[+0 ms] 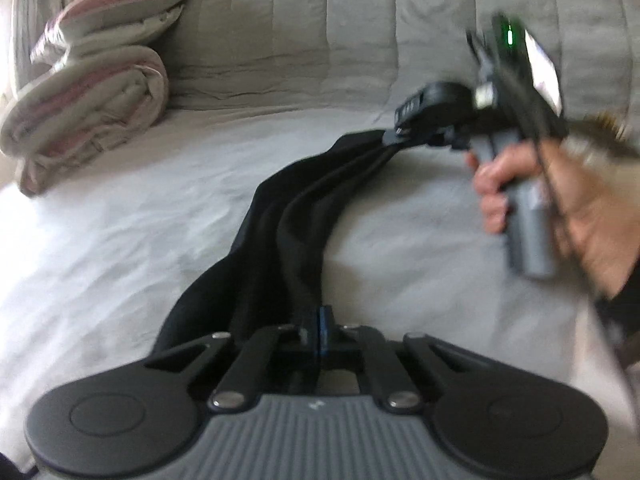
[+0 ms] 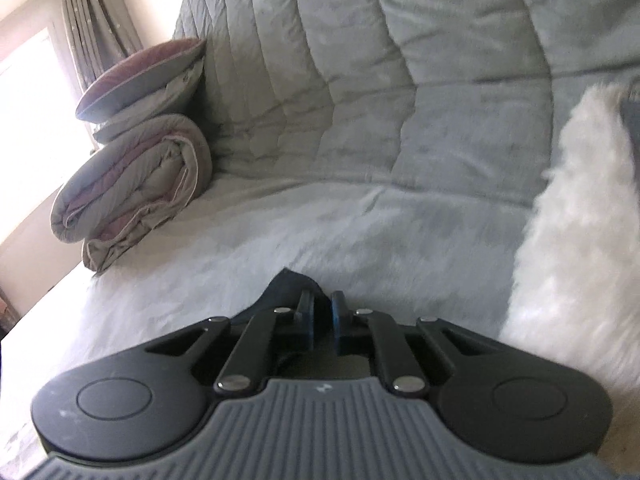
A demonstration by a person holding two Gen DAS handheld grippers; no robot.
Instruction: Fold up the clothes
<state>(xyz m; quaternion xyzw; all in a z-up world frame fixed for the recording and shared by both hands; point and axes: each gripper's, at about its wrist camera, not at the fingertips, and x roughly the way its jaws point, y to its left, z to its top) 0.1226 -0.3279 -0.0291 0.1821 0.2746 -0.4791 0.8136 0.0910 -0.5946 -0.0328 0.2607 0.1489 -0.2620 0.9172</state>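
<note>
Two views, one black garment (image 1: 280, 216).

Left wrist view: left gripper (image 1: 322, 320) pressed together, pinching near end of garment. Cloth bunched into rope-like band, stretched across pale bed cover (image 1: 120, 220) to right gripper (image 1: 394, 136), which pinches far end. Right hand (image 1: 532, 196) wrapped round grey grip. Band mostly lifted between the two pinch points, sagging toward cover mid-span; contact with cover hard to tell through blur. Rolled duvet (image 1: 88, 120) and pillow (image 1: 120, 12) stacked far left, well apart from work.

Right wrist view: right gripper (image 2: 322, 316) fingers nearly together, small gap visible between blue pads (image 2: 338, 316). Dark corner of garment (image 2: 290, 282) poking out just ahead of the fingers. Grip inside the gap not clear here; left view settles it. White fluffy throw (image 2: 568, 220) at right, quilted backrest (image 2: 360, 60) behind.

Progress: early. Both ends secured, no neat fold visible, garment neither flat nor squared. Left to do, by judgement: spread flat on cover, smooth, fold, set down.
</note>
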